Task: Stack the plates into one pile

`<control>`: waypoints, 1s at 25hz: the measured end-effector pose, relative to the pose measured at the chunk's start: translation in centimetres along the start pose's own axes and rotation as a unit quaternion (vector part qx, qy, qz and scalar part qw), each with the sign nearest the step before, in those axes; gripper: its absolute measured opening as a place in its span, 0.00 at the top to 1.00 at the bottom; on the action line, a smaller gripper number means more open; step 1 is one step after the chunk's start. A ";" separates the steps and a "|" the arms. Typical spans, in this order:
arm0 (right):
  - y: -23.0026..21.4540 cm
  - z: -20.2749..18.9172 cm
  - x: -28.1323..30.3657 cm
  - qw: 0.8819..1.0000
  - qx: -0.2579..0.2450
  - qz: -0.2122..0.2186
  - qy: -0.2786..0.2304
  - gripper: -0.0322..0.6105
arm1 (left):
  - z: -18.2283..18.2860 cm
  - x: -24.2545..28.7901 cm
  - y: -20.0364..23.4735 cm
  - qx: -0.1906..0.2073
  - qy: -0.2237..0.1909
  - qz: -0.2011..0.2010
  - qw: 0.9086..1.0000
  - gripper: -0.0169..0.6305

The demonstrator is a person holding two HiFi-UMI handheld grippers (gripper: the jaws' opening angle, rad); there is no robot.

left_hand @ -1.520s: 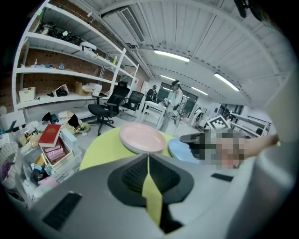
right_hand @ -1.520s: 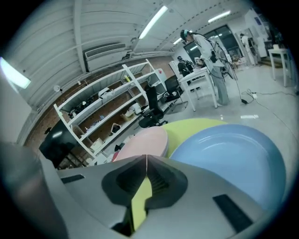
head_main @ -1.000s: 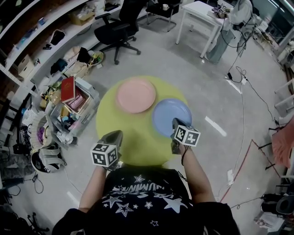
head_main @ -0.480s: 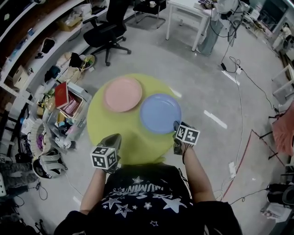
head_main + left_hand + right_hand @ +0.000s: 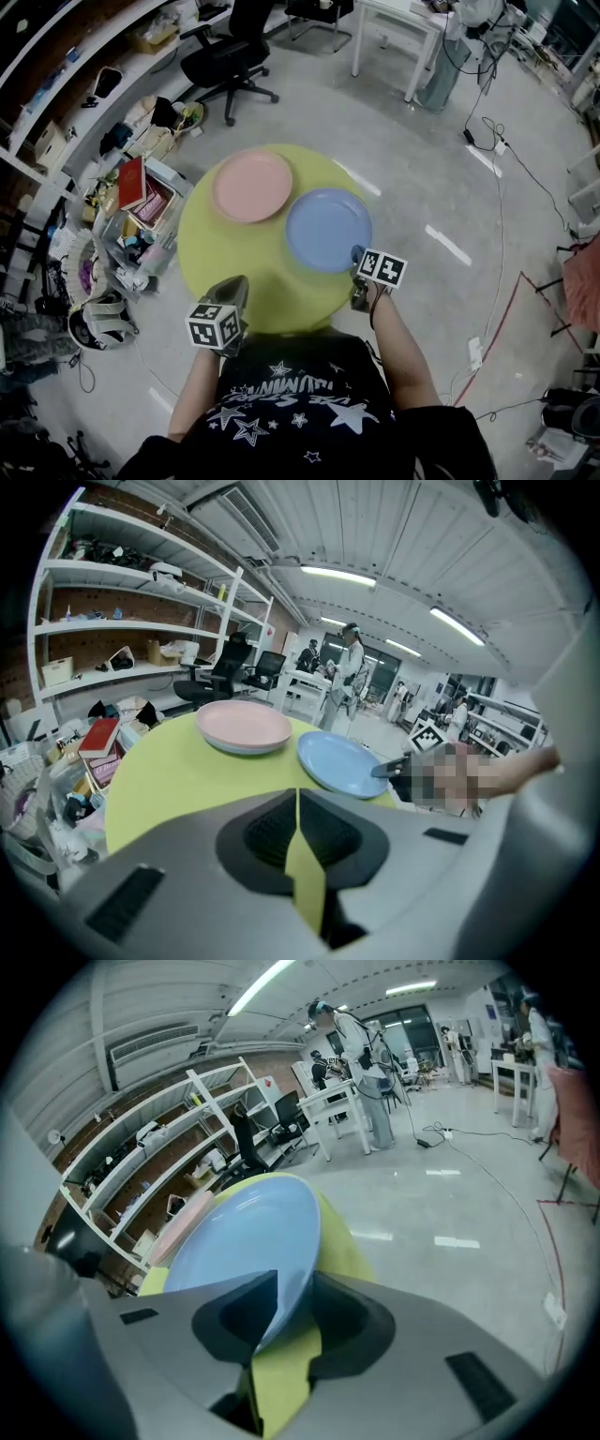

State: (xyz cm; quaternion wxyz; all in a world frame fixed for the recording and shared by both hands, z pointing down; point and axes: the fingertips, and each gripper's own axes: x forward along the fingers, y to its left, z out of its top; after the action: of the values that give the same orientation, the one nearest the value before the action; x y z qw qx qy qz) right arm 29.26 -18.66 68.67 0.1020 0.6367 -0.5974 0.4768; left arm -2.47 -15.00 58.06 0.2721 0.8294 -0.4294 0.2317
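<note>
A pink plate [image 5: 251,186] lies at the far left of the round yellow-green table [image 5: 234,267]. Beside it on the right is a blue plate [image 5: 326,229], apart from the pink one. My right gripper [image 5: 356,255] is at the blue plate's near right rim. In the right gripper view that rim [image 5: 298,1269] sits between the jaws of the right gripper [image 5: 281,1321], which are closing on it with a gap still showing. My left gripper [image 5: 233,284] hovers over the table's near left edge, shut and holding nothing. The left gripper view shows both plates ahead, pink plate [image 5: 244,726] and blue plate [image 5: 342,761].
Left of the table stands a crate [image 5: 150,211] of books and clutter, with shelves [image 5: 84,103] behind it. An office chair [image 5: 225,61] and a white desk [image 5: 398,23] stand beyond. Cables [image 5: 497,141] run over the floor at the right.
The right gripper has shifted from over the blue plate's near part out to its near right rim. The left gripper and both plates have kept their places.
</note>
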 end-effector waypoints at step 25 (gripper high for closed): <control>4.0 7.4 -2.0 0.992 0.051 0.079 -0.081 0.90 | 1.4 2.4 3.0 -0.036 -0.013 0.018 0.999 0.94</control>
State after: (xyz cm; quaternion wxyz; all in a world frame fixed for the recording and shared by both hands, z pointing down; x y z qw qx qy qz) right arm 29.77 -23.59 61.57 -0.0171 0.6284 -0.6268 0.4604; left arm -3.48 -18.73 59.28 0.2922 0.8141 -0.4558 0.2101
